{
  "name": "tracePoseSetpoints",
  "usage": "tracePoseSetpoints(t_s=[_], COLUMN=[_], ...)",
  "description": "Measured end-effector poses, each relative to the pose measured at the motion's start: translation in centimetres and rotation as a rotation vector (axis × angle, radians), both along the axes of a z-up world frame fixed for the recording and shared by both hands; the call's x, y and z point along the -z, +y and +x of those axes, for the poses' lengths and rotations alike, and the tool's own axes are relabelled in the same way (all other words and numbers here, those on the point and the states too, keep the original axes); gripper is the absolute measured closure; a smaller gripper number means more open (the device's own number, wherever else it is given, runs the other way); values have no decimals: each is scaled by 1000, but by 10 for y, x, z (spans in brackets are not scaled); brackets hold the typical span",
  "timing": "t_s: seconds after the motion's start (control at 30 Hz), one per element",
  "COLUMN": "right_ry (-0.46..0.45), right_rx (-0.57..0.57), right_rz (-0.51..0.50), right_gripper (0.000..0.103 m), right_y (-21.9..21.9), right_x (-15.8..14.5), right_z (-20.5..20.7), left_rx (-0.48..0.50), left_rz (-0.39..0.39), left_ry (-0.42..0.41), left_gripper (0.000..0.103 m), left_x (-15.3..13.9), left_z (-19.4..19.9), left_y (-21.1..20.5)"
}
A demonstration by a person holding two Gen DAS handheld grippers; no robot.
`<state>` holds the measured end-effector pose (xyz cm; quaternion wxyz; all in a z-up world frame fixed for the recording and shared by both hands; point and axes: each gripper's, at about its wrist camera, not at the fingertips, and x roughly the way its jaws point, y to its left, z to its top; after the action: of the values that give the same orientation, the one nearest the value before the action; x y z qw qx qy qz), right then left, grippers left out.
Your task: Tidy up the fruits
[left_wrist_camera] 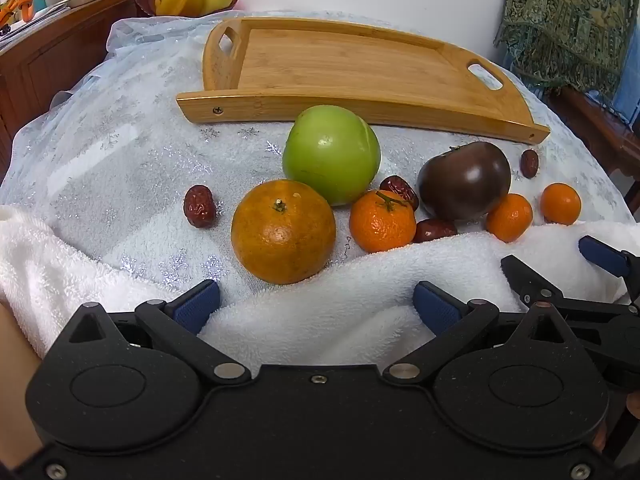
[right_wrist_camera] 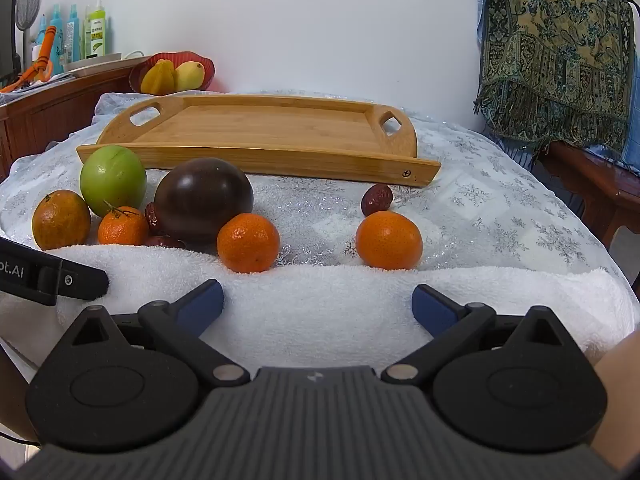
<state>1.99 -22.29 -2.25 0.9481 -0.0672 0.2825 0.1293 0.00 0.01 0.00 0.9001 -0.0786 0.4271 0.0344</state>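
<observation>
A: Step in hand? Looks like the very start of sorting: wooden tray (right_wrist_camera: pixel 256 136) empty at the far edge of the bench, nothing carried

B: Agreed. Left gripper (left_wrist_camera: pixel 316 306) with jaws spread wide, nothing between them, hovering over the white towel (left_wrist_camera: pixel 340 300) at the near edge. Right gripper (right_wrist_camera: pixel 318 304) the same: jaws wide apart, empty, above the towel

A: And the fruit? All loose on the cloth between towel and tray. Large orange (left_wrist_camera: pixel 283 231) nearest the left gripper, green apple (left_wrist_camera: pixel 331 154) just behind it and close to the tray's near rim

B: Dark round fruit (right_wrist_camera: pixel 203 202) beside the apple, small tangerine with a stem (right_wrist_camera: pixel 122 225) in front, touching or nearly so. Two more tangerines toward the right: one (right_wrist_camera: pixel 248 242) against the dark fruit, one (right_wrist_camera: pixel 389 239) well apart, directly ahead of the right gripper. Red dates (left_wrist_camera: pixel 199 205) scattered among them

A: Next move, probably: reach forward over the towel, straddle one fruit, close gently. Lone tangerine easiest for the right; large orange for the left, needing nearly the full spread

B: Risk of rolling on the soft cloth, so square approach, no nudging
</observation>
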Motion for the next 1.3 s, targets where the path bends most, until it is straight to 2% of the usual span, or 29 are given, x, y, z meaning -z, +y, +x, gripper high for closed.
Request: tracePoseSetpoints(t_s=[1.3], right_ry=[-2], right_rx=[0], right_rz=[-2], right_gripper=[0], right_y=[1], right_x=[-1], right_z=[-1], left_rx=[0], left_rz=[10], left_ry=[-4], left_gripper=[0], left_x=[0], left_z=[-1], left_y=[-2])
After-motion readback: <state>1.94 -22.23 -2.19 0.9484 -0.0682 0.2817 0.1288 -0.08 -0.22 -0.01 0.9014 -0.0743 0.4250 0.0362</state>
